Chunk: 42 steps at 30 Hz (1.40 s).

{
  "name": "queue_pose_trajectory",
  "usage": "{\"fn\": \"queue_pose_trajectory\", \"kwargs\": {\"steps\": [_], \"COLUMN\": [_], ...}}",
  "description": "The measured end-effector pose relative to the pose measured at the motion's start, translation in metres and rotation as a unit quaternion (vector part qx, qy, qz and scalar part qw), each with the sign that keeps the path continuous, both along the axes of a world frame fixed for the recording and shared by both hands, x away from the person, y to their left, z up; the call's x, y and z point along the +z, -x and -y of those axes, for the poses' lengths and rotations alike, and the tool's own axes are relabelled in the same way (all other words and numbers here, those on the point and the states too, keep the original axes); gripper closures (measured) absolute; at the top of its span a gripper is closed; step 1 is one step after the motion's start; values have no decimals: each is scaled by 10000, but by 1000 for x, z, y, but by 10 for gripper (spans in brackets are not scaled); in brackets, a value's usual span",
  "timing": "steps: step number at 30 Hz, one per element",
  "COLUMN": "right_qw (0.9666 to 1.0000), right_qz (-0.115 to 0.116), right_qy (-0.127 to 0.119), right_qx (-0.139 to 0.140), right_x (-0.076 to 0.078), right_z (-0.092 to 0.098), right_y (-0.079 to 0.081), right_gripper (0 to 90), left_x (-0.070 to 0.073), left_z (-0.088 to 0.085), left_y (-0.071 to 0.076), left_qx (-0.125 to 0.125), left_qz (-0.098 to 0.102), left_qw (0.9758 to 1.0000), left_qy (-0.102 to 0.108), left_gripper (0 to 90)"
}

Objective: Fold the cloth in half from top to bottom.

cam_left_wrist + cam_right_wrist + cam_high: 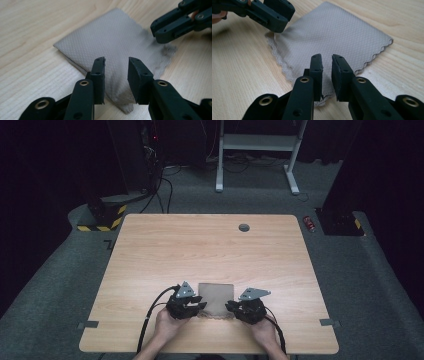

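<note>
1. Cloth (216,299) — one grey, quilted-looking square, folded flat on the wooden table (210,245), near your edge and lying between your two hands. Scalloped hem faces you.

2. Left gripper (116,75) — jaws apart, standing over the near left corner of the cloth. Fabric rises a little between the pads, yet they do not press on it; count this claw as released.

3. Right gripper (327,72) — jaws a narrow gap apart over the near right corner, hem just under the tips. Nothing looks pinched here either.

4. Handling, by my judgement — light, limp and thin. It will sag and drape the moment you lift it, and a single layer may slip free of the fold. Not fragile, not slick on the wood.

5. Where to take hold — go for the two near corners, just inside the scalloped hem, one claw to each. Bite through all layers so the fold stays together, and lift both corners evenly so the cloth does not twist.
</note>
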State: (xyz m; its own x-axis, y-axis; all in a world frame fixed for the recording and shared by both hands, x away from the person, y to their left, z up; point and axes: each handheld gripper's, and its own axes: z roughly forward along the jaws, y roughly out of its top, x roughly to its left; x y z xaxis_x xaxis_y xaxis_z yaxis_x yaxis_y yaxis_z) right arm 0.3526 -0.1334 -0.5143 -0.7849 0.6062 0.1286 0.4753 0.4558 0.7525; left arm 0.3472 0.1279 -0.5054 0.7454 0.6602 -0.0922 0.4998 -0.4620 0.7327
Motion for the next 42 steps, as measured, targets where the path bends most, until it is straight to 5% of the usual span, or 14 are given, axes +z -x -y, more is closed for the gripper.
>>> {"fn": "queue_pose_trajectory", "kwargs": {"steps": [3,6,18,23,27,30,33,35,42], "right_qw": [10000,9996,9994,9998,9998,9997,9992,9986,9954], "right_qz": [-11,65,134,74,67,91,99,108,142], "right_qy": [80,265,311,134,60,76,163,175,211], "right_qx": [17,71,-3,-120,-175,-226,-345,-485,-919], "right_x": [-3,-5,-6,-4,-3,-2,-2,-3,-1], "right_z": [0,1,8,9,0,-4,-6,-5,-1], "right_y": [4,8,14,4,-5,-10,-18,-23,-39], "right_gripper": [765,740,705,747,753,751,743,737,674], "left_x": [-4,-9,-4,7,3,-6,-7,-6,-3], "left_z": [0,-4,-15,-4,13,15,9,7,5], "left_y": [7,14,10,-1,-11,-18,-24,-25,-38], "left_qx": [-24,-90,158,415,383,420,586,793,884], "left_qz": [102,84,73,193,188,99,-1,86,-4], "left_qw": [9994,9989,9994,9989,9988,9972,9970,9947,9948], "left_qy": [-336,-460,-303,-72,-256,-603,-511,-644,-505], "left_gripper": [663,656,617,582,560,553,524,543,524]}}
